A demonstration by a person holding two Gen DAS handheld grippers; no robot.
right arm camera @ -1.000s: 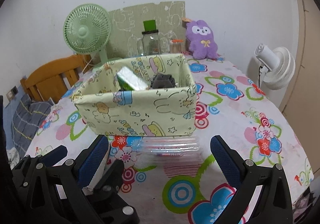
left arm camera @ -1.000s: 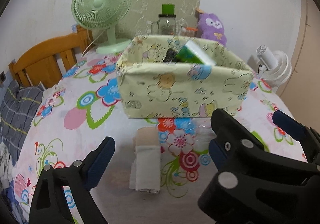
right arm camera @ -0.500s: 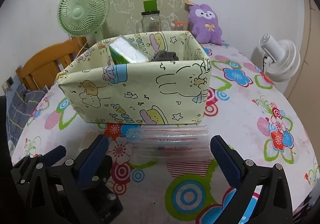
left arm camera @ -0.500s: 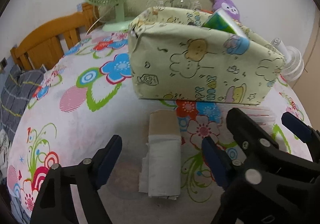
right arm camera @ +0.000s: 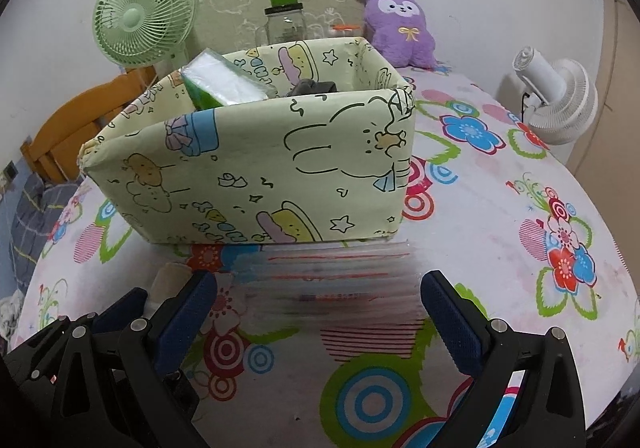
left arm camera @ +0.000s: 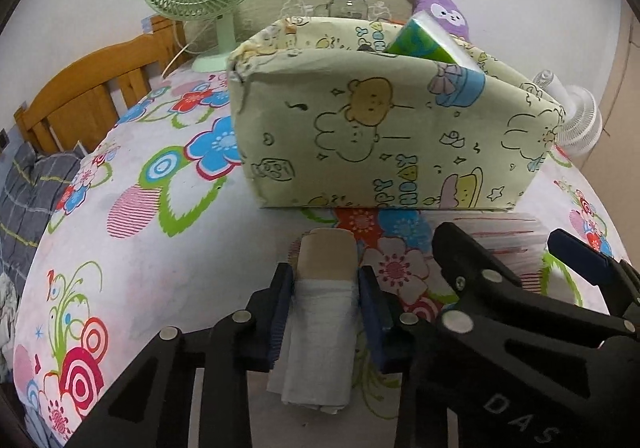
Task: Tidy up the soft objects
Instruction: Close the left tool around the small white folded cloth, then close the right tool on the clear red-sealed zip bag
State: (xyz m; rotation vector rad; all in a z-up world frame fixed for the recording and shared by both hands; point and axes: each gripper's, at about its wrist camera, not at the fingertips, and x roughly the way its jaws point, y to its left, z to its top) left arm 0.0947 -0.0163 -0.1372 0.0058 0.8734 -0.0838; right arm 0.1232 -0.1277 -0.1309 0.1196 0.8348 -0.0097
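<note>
My left gripper (left arm camera: 326,288) is shut on a rolled white and beige cloth (left arm camera: 320,332) lying on the floral table (left arm camera: 160,268). A pale green cartoon-print box (left arm camera: 392,135) stands just beyond it, holding a green tissue pack (left arm camera: 428,39) and a dark item. My right gripper (right arm camera: 320,304) is open around a clear plastic pack with red stripes (right arm camera: 340,276) in front of the box (right arm camera: 256,167). The cloth's beige end (right arm camera: 170,282) and the left gripper (right arm camera: 132,312) show at lower left in the right wrist view.
A green fan (right arm camera: 144,19), a glass jar (right arm camera: 286,23) and a purple plush (right arm camera: 400,27) stand behind the box. A white fan (right arm camera: 556,99) is at the right edge. A wooden chair (left arm camera: 92,91) with grey cloth is at left.
My left gripper moved forward and closed on the rolled cloth. My right gripper moved closer to the clear pack and the box, still open.
</note>
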